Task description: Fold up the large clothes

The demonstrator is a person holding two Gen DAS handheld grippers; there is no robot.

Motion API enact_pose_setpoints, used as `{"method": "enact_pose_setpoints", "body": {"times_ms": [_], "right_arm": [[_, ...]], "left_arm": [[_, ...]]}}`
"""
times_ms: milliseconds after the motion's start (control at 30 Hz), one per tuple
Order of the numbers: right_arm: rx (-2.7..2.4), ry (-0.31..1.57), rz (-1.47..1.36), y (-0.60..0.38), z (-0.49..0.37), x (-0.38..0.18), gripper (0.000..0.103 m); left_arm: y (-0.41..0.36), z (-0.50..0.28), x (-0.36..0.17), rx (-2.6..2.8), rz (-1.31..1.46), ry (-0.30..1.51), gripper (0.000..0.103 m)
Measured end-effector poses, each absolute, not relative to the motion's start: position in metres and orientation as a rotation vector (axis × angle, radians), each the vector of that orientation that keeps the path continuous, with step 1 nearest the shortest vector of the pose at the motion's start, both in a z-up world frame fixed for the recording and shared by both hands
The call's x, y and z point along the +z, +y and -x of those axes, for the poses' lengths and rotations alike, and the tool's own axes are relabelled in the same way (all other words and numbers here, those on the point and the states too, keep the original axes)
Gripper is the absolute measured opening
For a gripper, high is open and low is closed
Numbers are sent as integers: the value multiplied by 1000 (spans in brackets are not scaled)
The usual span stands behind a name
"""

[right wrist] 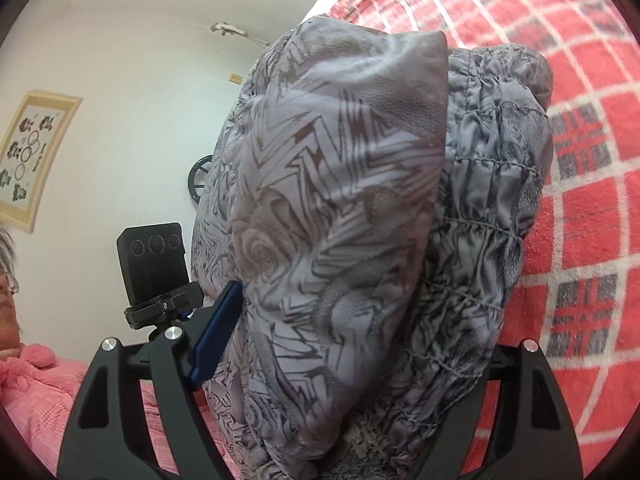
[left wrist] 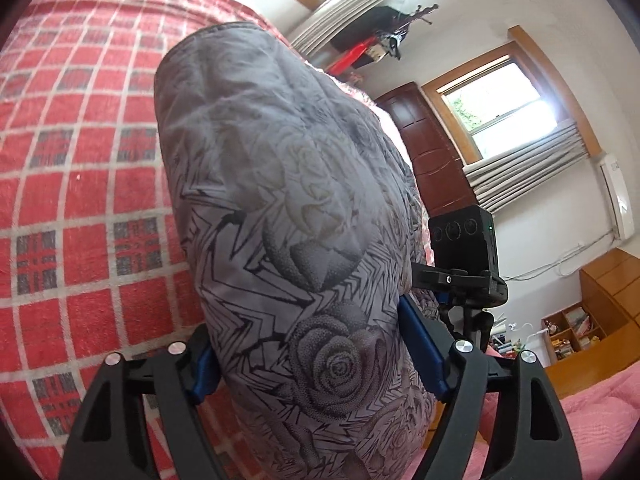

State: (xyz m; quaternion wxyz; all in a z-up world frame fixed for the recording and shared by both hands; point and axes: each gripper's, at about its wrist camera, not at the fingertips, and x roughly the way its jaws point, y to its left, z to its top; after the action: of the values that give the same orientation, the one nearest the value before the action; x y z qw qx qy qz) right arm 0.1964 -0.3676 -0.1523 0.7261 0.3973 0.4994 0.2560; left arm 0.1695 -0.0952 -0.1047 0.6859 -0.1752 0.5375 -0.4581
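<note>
Grey quilted garment (left wrist: 288,208) filled both frames' centres, long axis running up-frame, bunched between left gripper (left wrist: 320,356) and right gripper (right wrist: 340,340), both clamped on it.

Grey padded jacket (left wrist: 304,248) printed with roses and zigzags; bunched into a thick bundle; raised above the red checked bed (left wrist: 80,160); elastic-gathered hem showing.

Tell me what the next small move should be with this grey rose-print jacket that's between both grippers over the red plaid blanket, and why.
Probably carry it forward together and lay it flat. The left gripper and right gripper each have a thick bunch of the grey jacket filling their jaws, and it is bundled up above the red plaid blanket, so no fold can be set until it rests on the bed.
</note>
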Motion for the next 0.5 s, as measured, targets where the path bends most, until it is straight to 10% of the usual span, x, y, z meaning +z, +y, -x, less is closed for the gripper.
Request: {"method": "enact_pose_setpoints", "body": {"times_ms": [500], "right_arm": [[607, 1130, -752, -338, -255, -129, 79]], "left_arm": [[-66, -216, -92, -971, 419, 1119, 78]]}}
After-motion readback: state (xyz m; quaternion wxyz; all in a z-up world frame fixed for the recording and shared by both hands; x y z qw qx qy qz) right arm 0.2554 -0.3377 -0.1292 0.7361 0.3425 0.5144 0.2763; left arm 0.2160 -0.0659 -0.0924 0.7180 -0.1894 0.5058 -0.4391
